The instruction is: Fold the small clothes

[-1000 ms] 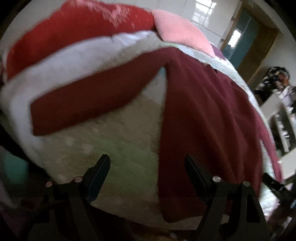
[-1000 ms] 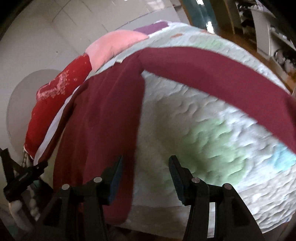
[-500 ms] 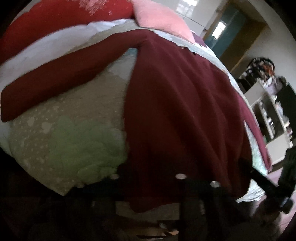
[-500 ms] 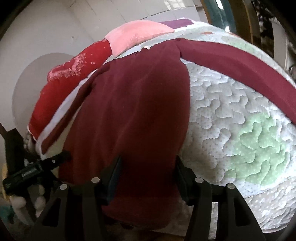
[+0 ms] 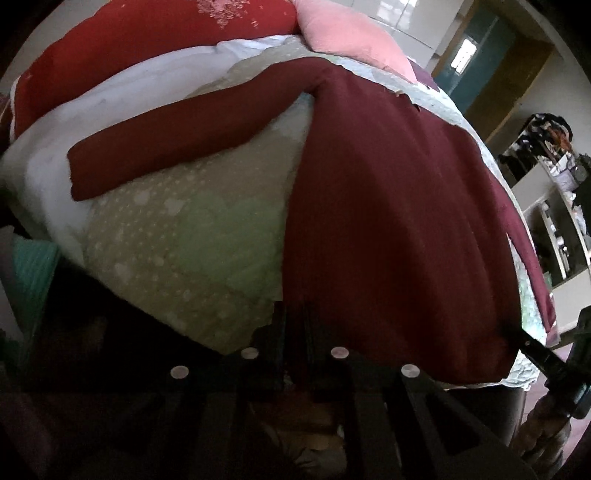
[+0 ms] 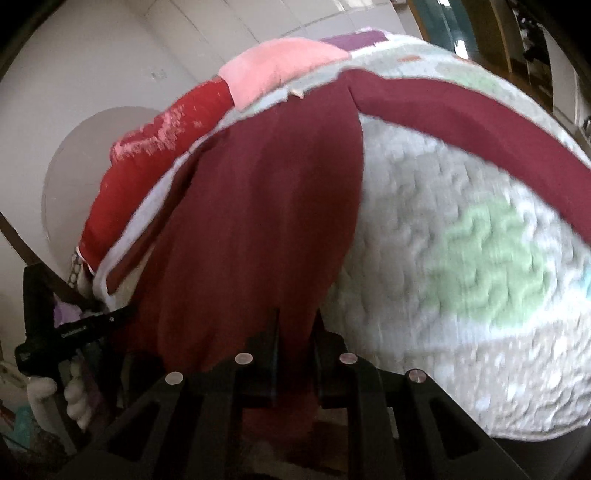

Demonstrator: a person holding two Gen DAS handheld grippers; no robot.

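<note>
A maroon long-sleeved top (image 5: pixel 399 206) lies spread on a quilted bed, sleeves out to both sides. My left gripper (image 5: pixel 293 321) is shut on the top's bottom hem at its left corner. My right gripper (image 6: pixel 295 325) is shut on the hem at the right corner of the top (image 6: pixel 266 206), and the cloth is bunched between its fingers. The right gripper also shows at the left wrist view's right edge (image 5: pixel 554 365), and the left gripper shows at the right wrist view's left edge (image 6: pixel 70 328).
The bed's quilt (image 6: pixel 461 251) is white with pale green patches. A red pillow (image 5: pixel 147 48) and a pink pillow (image 5: pixel 351 33) lie at the head. Shelves with clutter (image 5: pixel 554 206) and a doorway (image 5: pixel 476 59) stand to the right.
Both grippers moved in to the top's bottom hem and closed on it. A second ago both were open above the quilt beside the top.
</note>
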